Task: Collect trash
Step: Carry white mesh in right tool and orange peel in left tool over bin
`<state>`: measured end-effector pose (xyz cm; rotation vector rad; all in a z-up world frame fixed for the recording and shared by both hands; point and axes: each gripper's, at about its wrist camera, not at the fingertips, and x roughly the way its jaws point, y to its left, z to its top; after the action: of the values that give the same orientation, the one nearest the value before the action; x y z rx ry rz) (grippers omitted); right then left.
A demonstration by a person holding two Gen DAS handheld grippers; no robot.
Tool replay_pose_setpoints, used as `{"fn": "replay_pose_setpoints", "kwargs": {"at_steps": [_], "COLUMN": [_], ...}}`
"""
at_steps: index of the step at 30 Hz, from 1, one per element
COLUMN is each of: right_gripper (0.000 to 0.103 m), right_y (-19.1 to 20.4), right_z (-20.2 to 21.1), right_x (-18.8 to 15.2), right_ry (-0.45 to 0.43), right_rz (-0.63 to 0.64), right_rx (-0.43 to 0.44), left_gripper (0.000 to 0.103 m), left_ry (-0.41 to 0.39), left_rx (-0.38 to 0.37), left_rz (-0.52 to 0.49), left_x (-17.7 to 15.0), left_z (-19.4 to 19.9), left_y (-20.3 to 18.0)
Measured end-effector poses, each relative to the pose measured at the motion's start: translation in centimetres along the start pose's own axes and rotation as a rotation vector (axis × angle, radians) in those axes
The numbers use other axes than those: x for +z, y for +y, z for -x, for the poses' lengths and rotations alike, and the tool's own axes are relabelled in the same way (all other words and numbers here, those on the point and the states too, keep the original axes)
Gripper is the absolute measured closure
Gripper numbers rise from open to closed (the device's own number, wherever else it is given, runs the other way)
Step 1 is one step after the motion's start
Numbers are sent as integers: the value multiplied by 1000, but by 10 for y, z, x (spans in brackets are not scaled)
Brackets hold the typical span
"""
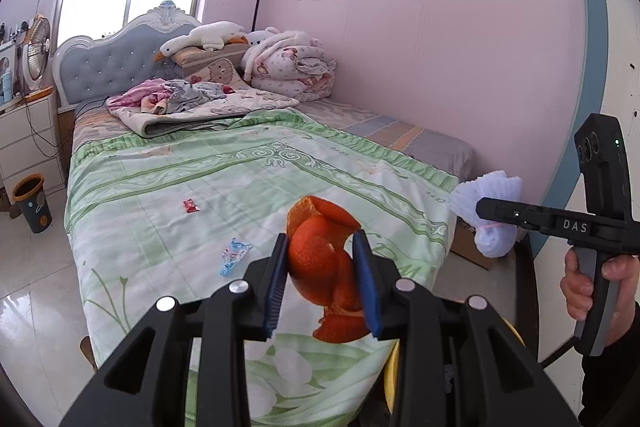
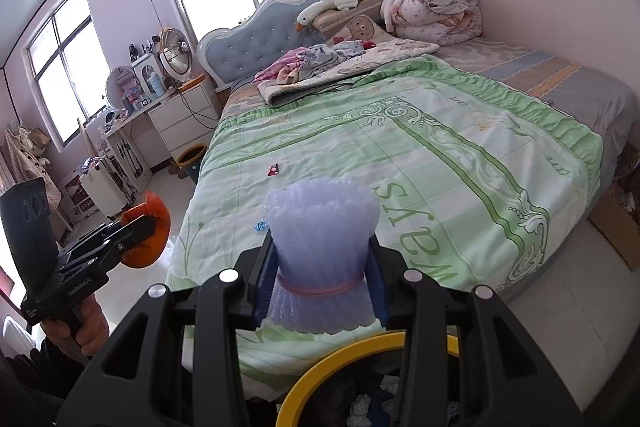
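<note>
Two pieces of trash are being carried at this moment, one in each handheld gripper, and neither is in a bin yet. Nearest, the left gripper (image 1: 322,281) is pinching a curl of orange peel (image 1: 324,267) between its blue jaws; the peel is standing roughly upright, its long axis running top to bottom, with a torn flap hanging below the pads and an open cup of rind pointing up and away toward the bed. The right gripper (image 2: 320,283) is pinching a pale foam fruit net (image 2: 320,247), bound by a pink band; it is also standing upright, its narrow waist squeezed between the jaws and its wider ruffled end fanning upward. Just beneath the right gripper, a yellow-rimmed bin (image 2: 320,363) is showing at the foot of the bed, with some scraps seemingly inside it already, so a drop there looks like the likely next step. Farther out, on the green bedspread (image 1: 240,187), two wrappers are still waiting: a blue and white wrapper (image 1: 235,257) lying near the left edge, and beyond it a small red wrapper (image 1: 191,205). Farthest, a dark wastebasket (image 1: 33,203) is standing on the floor beside the nightstand. Roughly half the visible trash is in hand; the rest is uncollected.
</note>
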<state>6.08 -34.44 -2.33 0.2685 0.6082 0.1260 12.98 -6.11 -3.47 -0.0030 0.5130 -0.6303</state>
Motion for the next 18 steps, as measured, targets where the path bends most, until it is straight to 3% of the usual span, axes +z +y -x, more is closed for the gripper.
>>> {"fn": "replay_pose_setpoints", "kwargs": {"at_steps": [11, 18], "right_gripper": [65, 64], "right_y": [-19, -34], "right_z": [38, 45], "right_x": [-33, -53], "right_ry": [-14, 5], "right_rz": [-37, -59], "right_rx": [-31, -41], "left_gripper": [73, 72], "left_ry": [17, 87], "left_rx": [-60, -96], "left_rz": [-62, -111], "left_x": [-12, -28], "left_z": [3, -13], "left_y": [-43, -67]}}
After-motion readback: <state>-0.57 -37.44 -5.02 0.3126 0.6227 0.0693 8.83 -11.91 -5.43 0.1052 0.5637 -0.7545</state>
